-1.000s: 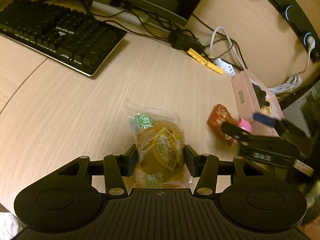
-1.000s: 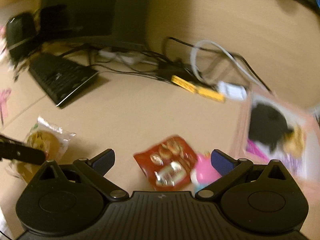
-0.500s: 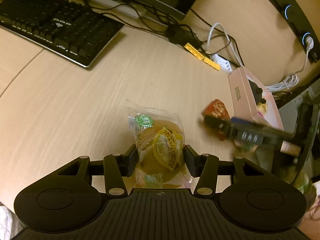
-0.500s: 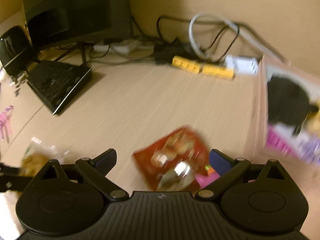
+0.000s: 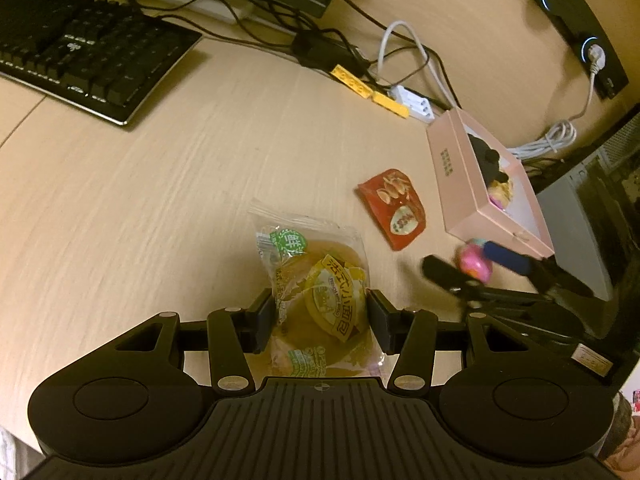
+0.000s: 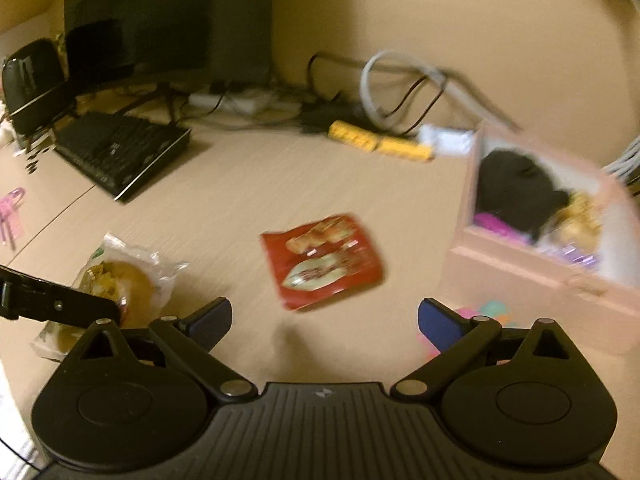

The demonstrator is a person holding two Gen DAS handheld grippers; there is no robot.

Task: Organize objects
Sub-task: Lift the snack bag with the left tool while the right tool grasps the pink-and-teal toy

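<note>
A clear-wrapped bread bun packet (image 5: 316,280) lies on the wooden desk, and my left gripper (image 5: 320,316) is shut on its sides. In the right wrist view the same packet (image 6: 124,280) sits at the left under a left finger (image 6: 60,306). My right gripper (image 6: 324,320) stands open over bare desk with nothing between its fingers. A red snack packet (image 6: 324,260) lies flat just ahead of it. A pink and teal toy (image 6: 480,312) peeks out beside the right finger. The open pink box (image 6: 520,276) at the right holds a black item and other bits.
A black keyboard (image 5: 92,60) lies at the back left, under a monitor. Cables, yellow blocks (image 5: 372,88) and a white adapter (image 5: 412,102) crowd the back edge. A black speaker (image 6: 32,80) stands far left. The pink box (image 5: 452,168) is close to the desk's right edge.
My right gripper has drawn back from the red snack packet, which now lies further ahead of its open fingers. The left gripper keeps its hold on the bun packet.
</note>
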